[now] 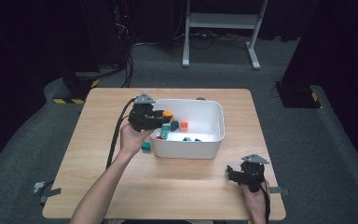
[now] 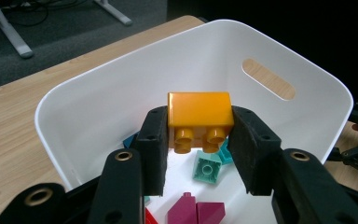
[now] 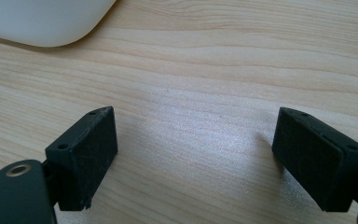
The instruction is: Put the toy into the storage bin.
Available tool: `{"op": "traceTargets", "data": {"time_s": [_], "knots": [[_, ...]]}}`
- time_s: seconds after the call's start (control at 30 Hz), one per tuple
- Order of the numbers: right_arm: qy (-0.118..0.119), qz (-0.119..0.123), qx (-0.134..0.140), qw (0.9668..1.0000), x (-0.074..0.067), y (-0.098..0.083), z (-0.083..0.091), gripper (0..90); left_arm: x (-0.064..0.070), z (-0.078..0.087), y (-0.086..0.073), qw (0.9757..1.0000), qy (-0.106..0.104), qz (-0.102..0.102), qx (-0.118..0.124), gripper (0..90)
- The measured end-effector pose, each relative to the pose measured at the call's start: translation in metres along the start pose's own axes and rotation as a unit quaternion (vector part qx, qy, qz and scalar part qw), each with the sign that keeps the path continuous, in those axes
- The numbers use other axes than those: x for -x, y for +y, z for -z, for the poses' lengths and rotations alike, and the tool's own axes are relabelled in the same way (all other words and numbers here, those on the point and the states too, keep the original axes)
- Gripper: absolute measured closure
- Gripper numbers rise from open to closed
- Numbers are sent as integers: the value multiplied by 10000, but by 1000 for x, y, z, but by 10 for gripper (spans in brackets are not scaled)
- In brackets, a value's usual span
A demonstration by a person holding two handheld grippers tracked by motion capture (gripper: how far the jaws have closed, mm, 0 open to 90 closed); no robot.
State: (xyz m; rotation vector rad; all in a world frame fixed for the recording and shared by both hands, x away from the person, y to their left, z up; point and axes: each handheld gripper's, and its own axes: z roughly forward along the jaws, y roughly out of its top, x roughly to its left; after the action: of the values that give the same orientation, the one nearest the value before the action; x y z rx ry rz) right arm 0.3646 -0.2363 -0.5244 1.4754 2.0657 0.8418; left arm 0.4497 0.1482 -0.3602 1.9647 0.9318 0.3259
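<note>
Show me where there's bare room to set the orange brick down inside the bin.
The white bin has bare floor along its right side, by the handle slot. Its left and near side is crowded with teal, red and magenta bricks, just under the orange brick in the left tongs.

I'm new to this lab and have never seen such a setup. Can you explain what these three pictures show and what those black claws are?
A person sits at a wooden table and holds a hand tool with two black jaws in each hand. One picture looks down from above; the other two come from small cameras riding on each tool, looking along its jaws. The left gripper is shut on an orange toy brick, held over a white bin that already holds teal, orange and magenta bricks. One teal brick lies on the table beside the bin. The right gripper rests low over bare wood near the table's front corner, jaws wide apart, holding nothing.
</note>
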Motion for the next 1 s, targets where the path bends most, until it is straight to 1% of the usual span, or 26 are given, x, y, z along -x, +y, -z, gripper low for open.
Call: {"op": "traceTargets", "data": {"time_s": [0.1, 0.2, 0.33, 0.4, 0.47, 0.5, 0.53, 0.57, 0.6, 0.8, 0.93, 1.0], "knots": [[0, 1, 0, 10000, 0, 0, 0, 138, 0, -4, -2, 10000, 3, 16, -72, 583], [0, 0, 0, 10000, 0, 0, 0, 138, 2, -8, -3, 9998, 87, -90, -177, 583], [0, 1, 1, 10000, 0, 0, 0, 138, 4, -8, -3, 9998, 80, -90, -137, 576], [0, 0, 1, 10000, 0, 0, 0, 138, 3, -7, -2, 9999, 14, -62, -133, 527], [0, 0, 1, 10000, 0, 0, 0, 137, 3, -8, -3, 9997, 92, -97, -212, 477], [0, 0, 1, 10000, 0, 0, 0, 138, 3, -8, -4, 9996, 124, -85, -252, 457], [0, 0, 0, 10000, 0, 0, 0, 138, 2, -8, -5, 9996, 124, -58, -234, 438], [-1, 1, 0, 10000, 0, 0, 0, 138, 2, -7, -6, 9998, 140, -47, -149, 434], [0, -1, 0, 10000, 0, 0, 0, 138, 2, -6, -6, 9998, 147, -44, -126, 428], [0, -1, 1, 10000, 0, 0, 0, 138, 1, 9, -6, 9996, 262, -18, 139, 398], [0, 0, 0, 10000, 0, 0, 0, 138, 2, 20, -10, 9990, 338, -41, 297, 403], [-1, 0, 0, 10000, 0, 0, 0, 137, 2, 23, -12, 9988, 360, -20, 332, 403]]}}
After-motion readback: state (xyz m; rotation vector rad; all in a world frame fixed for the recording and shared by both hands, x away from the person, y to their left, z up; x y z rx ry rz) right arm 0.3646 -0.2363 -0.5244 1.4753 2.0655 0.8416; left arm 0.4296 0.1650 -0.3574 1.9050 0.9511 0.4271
